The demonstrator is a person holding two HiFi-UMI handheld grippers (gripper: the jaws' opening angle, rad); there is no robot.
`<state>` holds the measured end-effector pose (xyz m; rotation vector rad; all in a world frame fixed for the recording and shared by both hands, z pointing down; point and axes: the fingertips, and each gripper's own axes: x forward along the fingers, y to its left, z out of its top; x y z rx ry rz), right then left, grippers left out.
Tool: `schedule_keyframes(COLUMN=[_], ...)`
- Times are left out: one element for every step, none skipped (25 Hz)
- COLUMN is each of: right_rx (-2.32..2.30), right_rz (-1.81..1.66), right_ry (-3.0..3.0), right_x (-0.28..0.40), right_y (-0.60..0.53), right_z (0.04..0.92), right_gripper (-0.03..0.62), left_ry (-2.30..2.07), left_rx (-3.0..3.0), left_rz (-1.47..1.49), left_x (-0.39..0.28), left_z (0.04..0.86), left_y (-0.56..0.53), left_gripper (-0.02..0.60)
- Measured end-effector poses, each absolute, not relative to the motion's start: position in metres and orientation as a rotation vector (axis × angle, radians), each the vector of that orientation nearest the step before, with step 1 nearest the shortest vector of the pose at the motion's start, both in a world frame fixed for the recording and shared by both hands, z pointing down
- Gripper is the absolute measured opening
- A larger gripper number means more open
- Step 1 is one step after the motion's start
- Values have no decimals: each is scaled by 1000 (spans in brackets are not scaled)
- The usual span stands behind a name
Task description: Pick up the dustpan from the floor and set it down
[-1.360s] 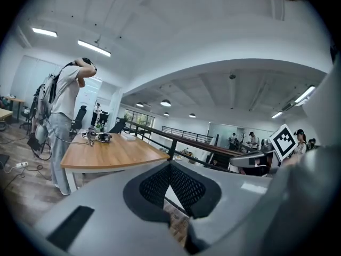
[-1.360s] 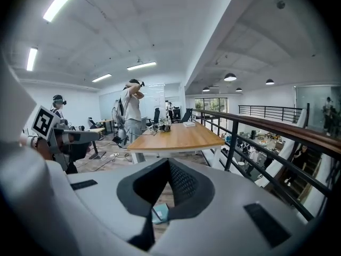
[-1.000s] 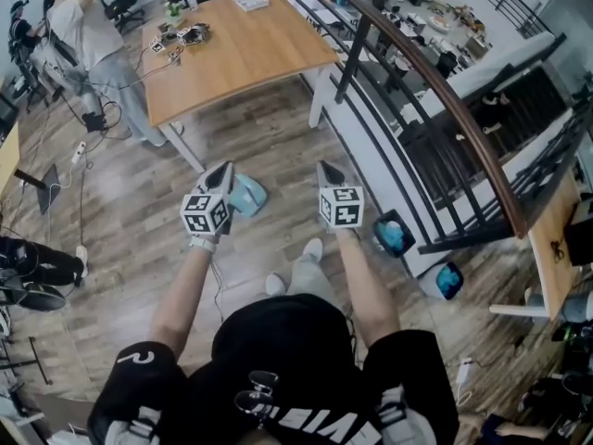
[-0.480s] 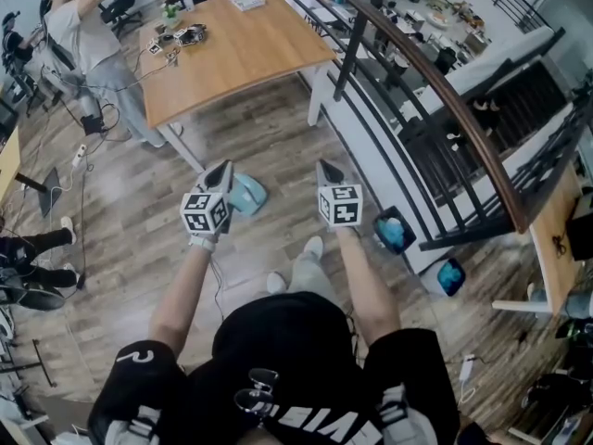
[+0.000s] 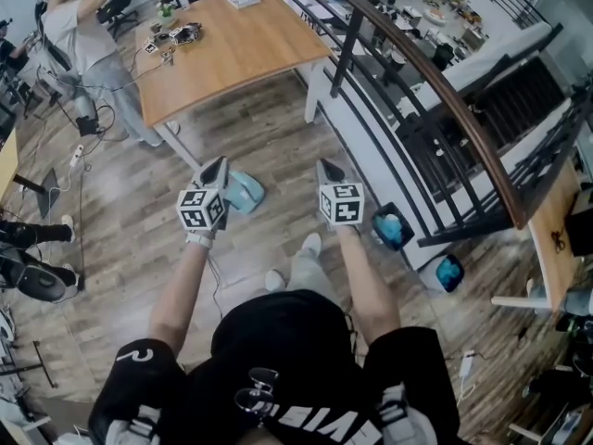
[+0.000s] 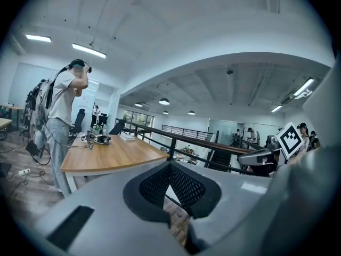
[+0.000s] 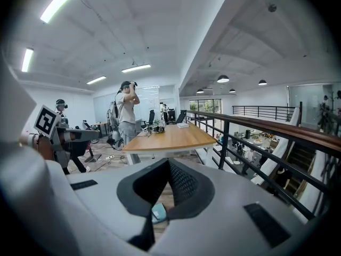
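Grey shells with black ribbed linings make up both tongs. The left gripper [image 5: 220,163] has its jaws pressed together at the tips with nothing between them. The right gripper [image 5: 324,165] is closed and empty in the same way. They are held side by side but apart, pointing towards the near edge of the wooden table [image 5: 232,54], above the floor and touching nothing.

The pale teal dustpan [image 5: 245,193] lies on the plank floor [image 5: 130,221] just off the table's near edge, roughly between its two near legs. From the head view it sits just past the left gripper's tip and is partly covered by it. In the right gripper view a sliver of teal shows under the closed jaws.

A dark railing [image 5: 417,82] with a wooden handrail runs along the table's right side. A person [image 5: 79,26] stands at the table's far left corner, arms raised. Small items [image 5: 181,35] sit on the table's far end.
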<state>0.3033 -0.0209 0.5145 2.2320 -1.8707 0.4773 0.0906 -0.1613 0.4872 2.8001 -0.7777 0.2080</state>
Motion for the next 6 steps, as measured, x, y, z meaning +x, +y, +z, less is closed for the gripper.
schedule_keyframes(right_rx=[2233,2233,2231,2231,2231,2232], right_rz=[477,481,488,493,496,498], right_ry=[-1870,-1870,-1870,-1870,-1870,-1871], right_x=[303,303,303,303,303,303], right_y=[-21,-21,-20,-20,-19,-19], right_z=[514,514,514,515,515,515], right_gripper=[-5,-5,-5,-5,-5,-5], left_ry=[-777,-777,-778,-779,-779,-780], left_rx=[2799,2799,2798,2797,2796,2794], left_rz=[208,209,210,212,214,217], left_x=[90,90,90,89,89,88], left_z=[487,487,488,488,489,490], left_y=[-162,-162,-162,-162,-162,-162], left_gripper=[-2,-2,-2,-2,-2,-2])
